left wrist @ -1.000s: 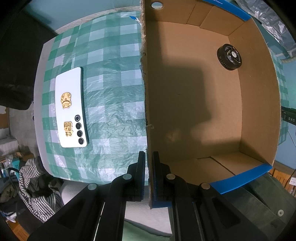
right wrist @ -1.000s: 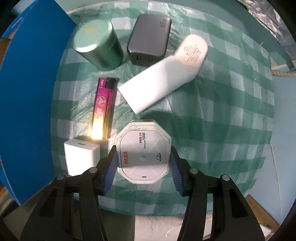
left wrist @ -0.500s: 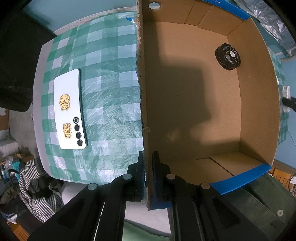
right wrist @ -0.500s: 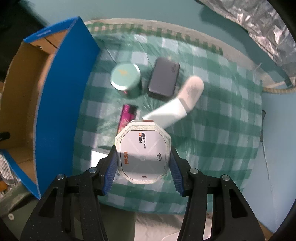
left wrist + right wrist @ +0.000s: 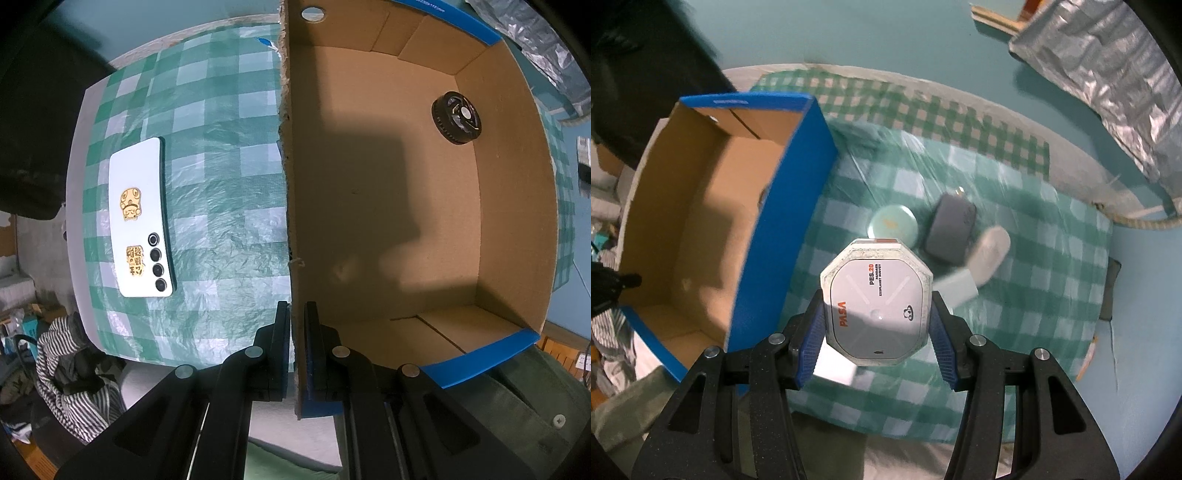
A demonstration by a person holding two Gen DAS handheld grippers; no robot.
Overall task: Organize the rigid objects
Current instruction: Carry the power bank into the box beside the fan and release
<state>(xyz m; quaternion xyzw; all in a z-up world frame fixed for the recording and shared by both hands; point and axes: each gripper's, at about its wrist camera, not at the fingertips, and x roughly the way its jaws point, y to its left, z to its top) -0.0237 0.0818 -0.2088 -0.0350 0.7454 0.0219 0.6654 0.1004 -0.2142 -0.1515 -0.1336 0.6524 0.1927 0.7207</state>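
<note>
The white octagonal device [image 5: 875,308], printed "PASA" and "PES.20", sits clamped between the blue pads of the right gripper [image 5: 875,325], held clear above the green checked tablecloth [image 5: 1034,258]. To its left stands the cardboard box [image 5: 783,221], blue outside and brown inside, its top open. The box's blue right wall lies just beside the device in the right wrist view, and the box floor is mostly bare.

Beyond the device, on the cloth, lie a round pale green tin [image 5: 892,223], a grey power bank [image 5: 951,230] and a white oblong object [image 5: 990,251]; all three are blurred, and the tin's near edge is hidden behind the device. A white block shows only as slivers around the device, and what it is cannot be made out.

The left gripper [image 5: 297,332] points straight down with its jaws pinched together on the box's torn left wall [image 5: 290,184], near its closer corner. Inside, a black round part [image 5: 456,116] rests in the far right corner, near the wall. Left of the box, well apart from it, a white phone [image 5: 142,225] lies face down on the cloth, with open cloth between them. A dark strip at the right edge of that view is cut off and unreadable.
</note>
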